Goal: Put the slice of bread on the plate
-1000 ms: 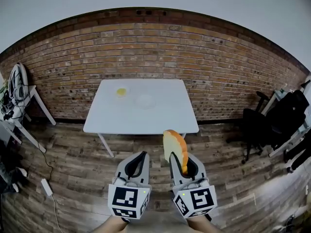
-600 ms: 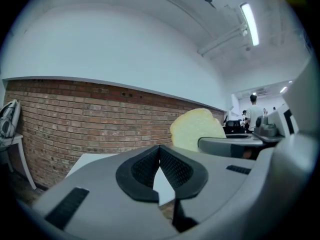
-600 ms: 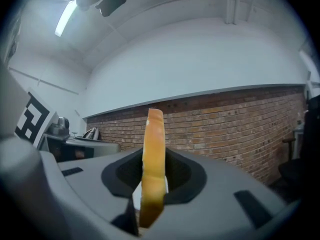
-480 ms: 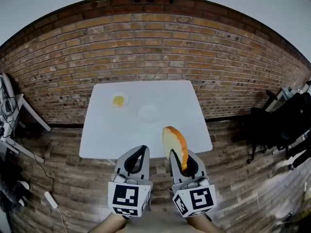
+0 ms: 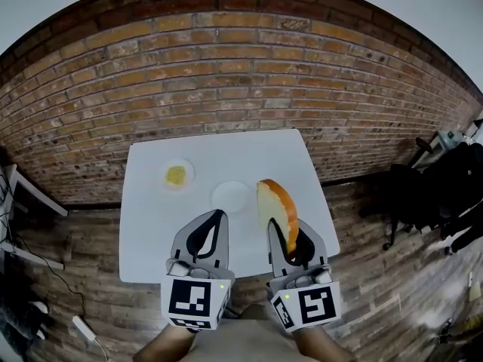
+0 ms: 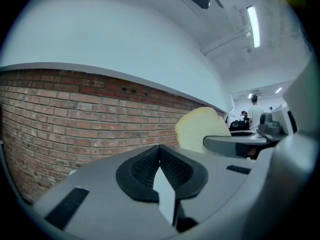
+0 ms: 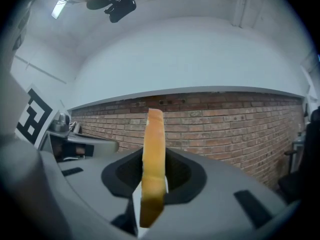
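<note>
Bread clamped in the right gripper, plate on the table ahead

Nearest us, two grippers side by side, both pointing level: the left gripper [image 5: 217, 216] has its jaws closed tip to tip with nothing in them, while the right gripper [image 5: 290, 240] is pinched narrowly on the lower end of the bread [image 5: 273, 206], which stands upright on edge, crust on top, showing against the right half of the white table [image 5: 151, 225] in the head view; just past the left tips sits the plate [image 5: 232, 197], left of the bread and apart from it; further back-left, a small dish [image 5: 177, 175] with something yellow; then the brick wall [image 5: 226, 74], and a black chair [image 5: 411, 202] off right
</note>
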`<state>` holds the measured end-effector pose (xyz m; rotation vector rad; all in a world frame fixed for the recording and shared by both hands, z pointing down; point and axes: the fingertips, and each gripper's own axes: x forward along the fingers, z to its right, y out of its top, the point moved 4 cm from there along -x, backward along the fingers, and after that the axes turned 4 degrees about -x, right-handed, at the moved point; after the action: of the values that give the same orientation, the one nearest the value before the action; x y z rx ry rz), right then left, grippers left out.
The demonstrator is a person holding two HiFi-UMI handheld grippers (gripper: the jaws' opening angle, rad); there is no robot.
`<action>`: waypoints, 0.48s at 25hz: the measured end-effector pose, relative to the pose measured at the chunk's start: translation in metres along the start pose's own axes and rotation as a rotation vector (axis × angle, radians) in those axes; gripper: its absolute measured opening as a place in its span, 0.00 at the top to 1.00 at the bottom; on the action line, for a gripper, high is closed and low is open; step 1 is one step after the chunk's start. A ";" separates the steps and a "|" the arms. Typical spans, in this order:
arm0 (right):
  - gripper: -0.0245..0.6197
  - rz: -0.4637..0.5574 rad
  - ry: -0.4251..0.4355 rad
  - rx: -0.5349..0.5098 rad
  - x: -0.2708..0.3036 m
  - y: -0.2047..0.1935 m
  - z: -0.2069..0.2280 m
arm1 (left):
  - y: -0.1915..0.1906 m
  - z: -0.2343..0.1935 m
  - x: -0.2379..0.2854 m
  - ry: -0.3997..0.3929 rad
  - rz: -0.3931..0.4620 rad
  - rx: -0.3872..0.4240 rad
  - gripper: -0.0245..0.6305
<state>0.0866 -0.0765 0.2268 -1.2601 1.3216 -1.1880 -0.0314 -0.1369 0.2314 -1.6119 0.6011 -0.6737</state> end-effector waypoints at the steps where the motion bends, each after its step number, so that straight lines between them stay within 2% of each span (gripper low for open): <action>1: 0.82 -0.004 0.000 -0.001 0.005 -0.001 0.003 | -0.001 -0.004 0.006 0.003 -0.004 0.005 0.95; 7: 0.82 -0.031 0.026 -0.004 0.030 -0.008 0.022 | -0.009 -0.016 0.031 0.035 -0.033 -0.003 0.95; 12: 0.82 -0.045 0.088 0.020 0.051 -0.012 0.029 | -0.010 -0.024 0.042 0.060 -0.021 -0.018 0.95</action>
<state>0.1140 -0.1293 0.2354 -1.2409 1.3476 -1.2977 -0.0198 -0.1821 0.2481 -1.6213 0.6368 -0.7358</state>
